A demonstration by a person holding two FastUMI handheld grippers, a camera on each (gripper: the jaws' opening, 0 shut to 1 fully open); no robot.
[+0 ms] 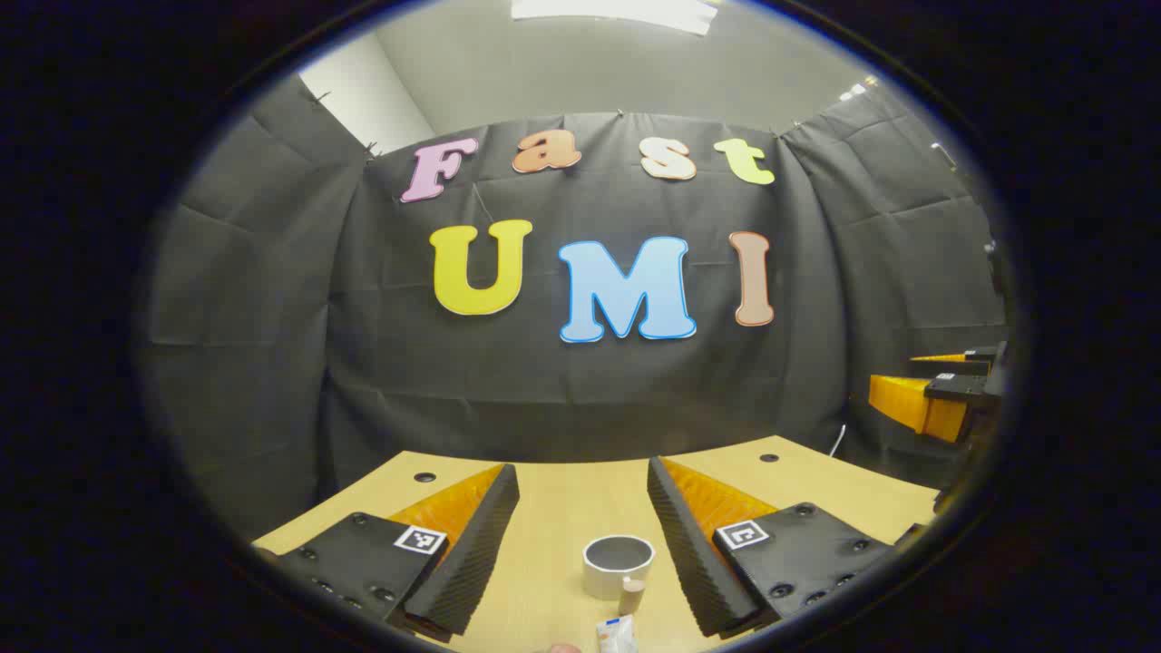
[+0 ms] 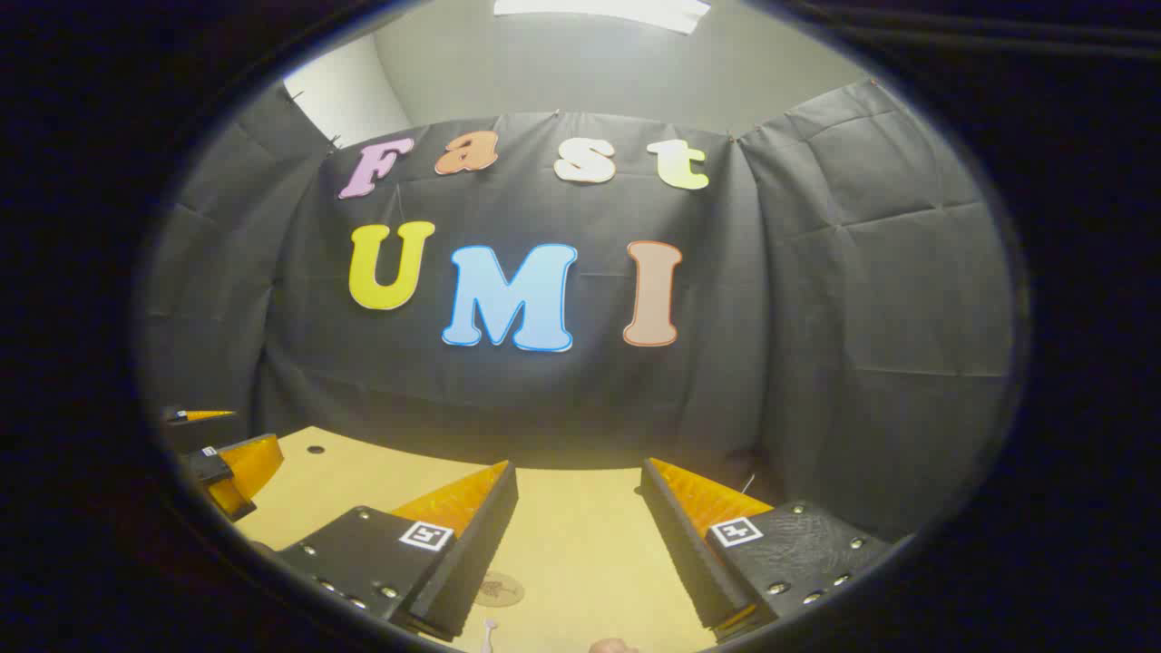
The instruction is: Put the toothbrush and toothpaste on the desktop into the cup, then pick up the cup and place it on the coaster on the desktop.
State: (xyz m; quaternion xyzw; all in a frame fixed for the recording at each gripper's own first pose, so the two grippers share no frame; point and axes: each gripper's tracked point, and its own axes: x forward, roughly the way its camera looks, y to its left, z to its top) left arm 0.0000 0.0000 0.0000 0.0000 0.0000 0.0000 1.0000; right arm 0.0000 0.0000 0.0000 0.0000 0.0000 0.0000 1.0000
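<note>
The toothpaste [image 1: 621, 617], seemingly lengthwise, points cap-first at the cup [image 1: 618, 564].

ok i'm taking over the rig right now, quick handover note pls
Left hand-held gripper: open, holding nothing, raised over the desk, with the cup standing between its fingers' lines of sight.
Right hand-held gripper: open, holding nothing; the coaster lies on the desk near its left finger.
Toothpaste: lying on the desk just in front of the cup, cap toward it.
Toothbrush: what looks like its end lies near the coaster, at the view's lower edge.
Done: nothing yet; the cup looks empty.
Left: toothbrush and toothpaste into the cup, then cup onto the coaster.
</note>
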